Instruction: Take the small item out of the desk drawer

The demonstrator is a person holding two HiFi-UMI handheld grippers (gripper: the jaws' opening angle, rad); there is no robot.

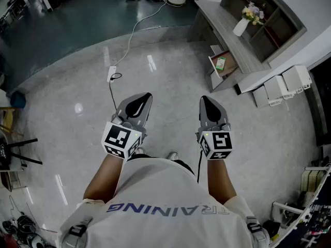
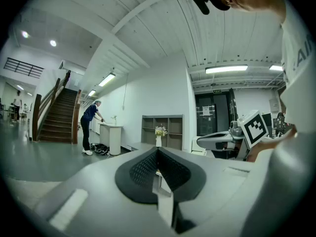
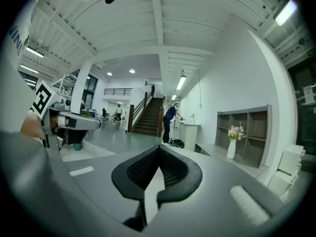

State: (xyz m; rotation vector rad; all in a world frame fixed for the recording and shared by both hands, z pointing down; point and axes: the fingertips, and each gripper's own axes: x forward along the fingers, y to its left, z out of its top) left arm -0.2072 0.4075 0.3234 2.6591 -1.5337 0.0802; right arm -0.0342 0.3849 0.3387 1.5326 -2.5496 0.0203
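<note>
The person stands on the glossy grey floor (image 1: 170, 81) and holds both tools out in front over it, well apart from the worktop (image 1: 227, 32) at the upper right of the head view; the left tongs (image 1: 144, 101) are pressed together with nothing between them, their ribbed black pads meeting at the tip in the left gripper view; the right tongs (image 1: 206, 103) are likewise pressed together and empty. The drawer (image 1: 223, 68) at the worktop's near end stands pulled open; the small item (image 1: 221, 63), green and white, lies inside it, well apart from either tool. A white vase of flowers (image 1: 243, 24) stands on the worktop in front of a grey shelf unit (image 1: 269, 19); white boxes (image 1: 283, 86) sit just beside the worktop's end. A power strip (image 1: 111, 73) with a white cable lies on the floor ahead of the left tongs.
</note>
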